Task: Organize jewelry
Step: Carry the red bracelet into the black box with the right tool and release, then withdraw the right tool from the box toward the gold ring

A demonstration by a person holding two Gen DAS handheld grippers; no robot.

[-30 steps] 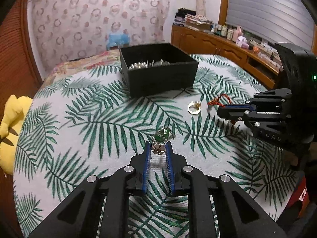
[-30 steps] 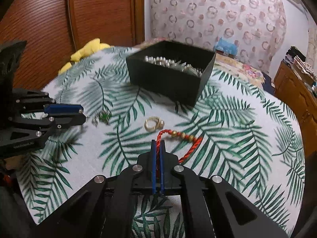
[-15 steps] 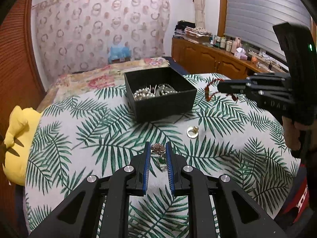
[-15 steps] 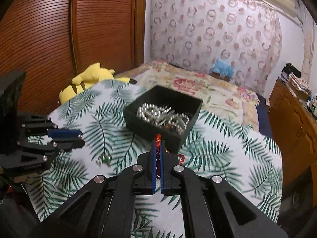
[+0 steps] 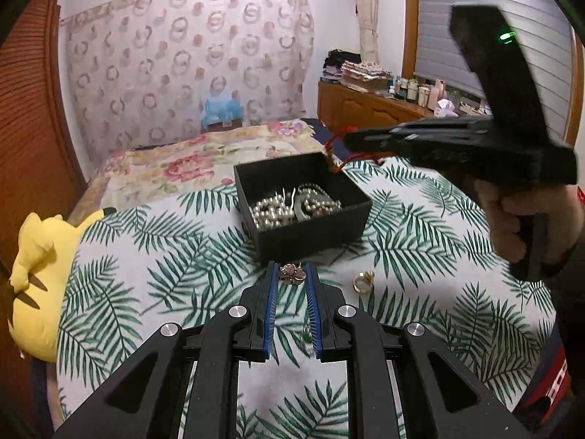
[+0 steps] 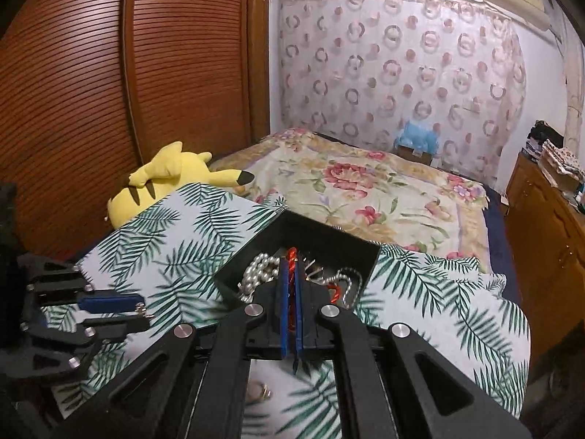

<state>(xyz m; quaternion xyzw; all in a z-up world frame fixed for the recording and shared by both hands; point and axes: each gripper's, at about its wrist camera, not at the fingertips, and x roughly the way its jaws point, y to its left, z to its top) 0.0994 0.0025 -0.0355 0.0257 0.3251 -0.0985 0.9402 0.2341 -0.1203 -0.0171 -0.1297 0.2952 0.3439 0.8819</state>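
Black box ahead of left gripper, holding pearl strands. Left gripper clamped on flower brooch; right gripper clamped on red cord above box.

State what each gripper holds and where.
Left gripper: flower brooch, pinched at its flower head. Right gripper: red cord bracelet, pinched on the cord.

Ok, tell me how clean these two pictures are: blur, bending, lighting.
Left wrist view: strong fisheye bending and dark corners; the right tongs and the hand on them are smeared by motion, while the black box is sharp. Right wrist view: the same bending; the leaf-print cloth near the box is slightly blurred; warm, dim indoor light, no glare.
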